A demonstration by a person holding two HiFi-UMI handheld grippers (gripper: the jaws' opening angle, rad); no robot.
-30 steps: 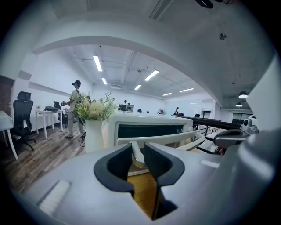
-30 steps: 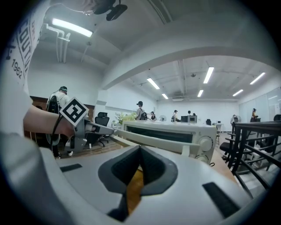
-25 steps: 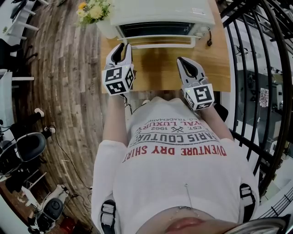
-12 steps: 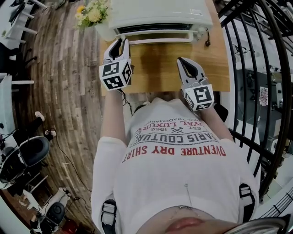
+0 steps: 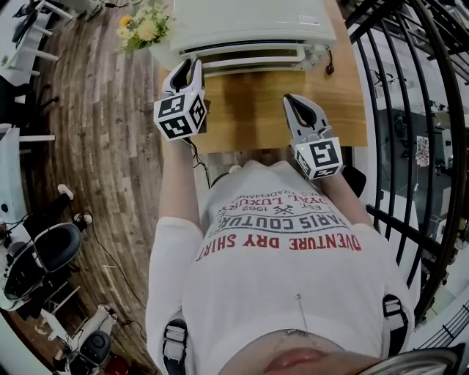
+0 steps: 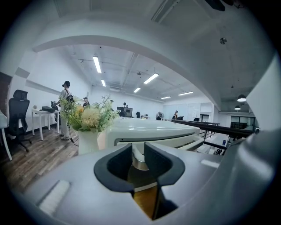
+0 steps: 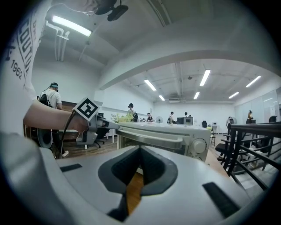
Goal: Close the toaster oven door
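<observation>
The white toaster oven [image 5: 253, 20] stands at the far edge of the wooden table [image 5: 256, 110]. Its door [image 5: 249, 50] is tilted up almost against the front, with a thin dark gap along the top, and the white handle [image 5: 253, 63] runs across it. My left gripper [image 5: 189, 67] is at the door's left end; its jaws are opening, and through the gap between them the handle's end [image 6: 138, 159] shows just beyond, unclamped. My right gripper [image 5: 295, 100] hovers shut over the table, short of the oven [image 7: 162, 132] and apart from it.
A white vase of flowers [image 5: 146, 29] stands just left of the oven, close to my left gripper. A black railing [image 5: 410, 110] runs along the table's right side. The oven's knob [image 7: 199, 146] is at its right end. Office chairs and people stand farther off.
The oven door has swung up from half open to nearly closed. My left gripper has moved forward and up with the door's left end. The right gripper has stayed put.
</observation>
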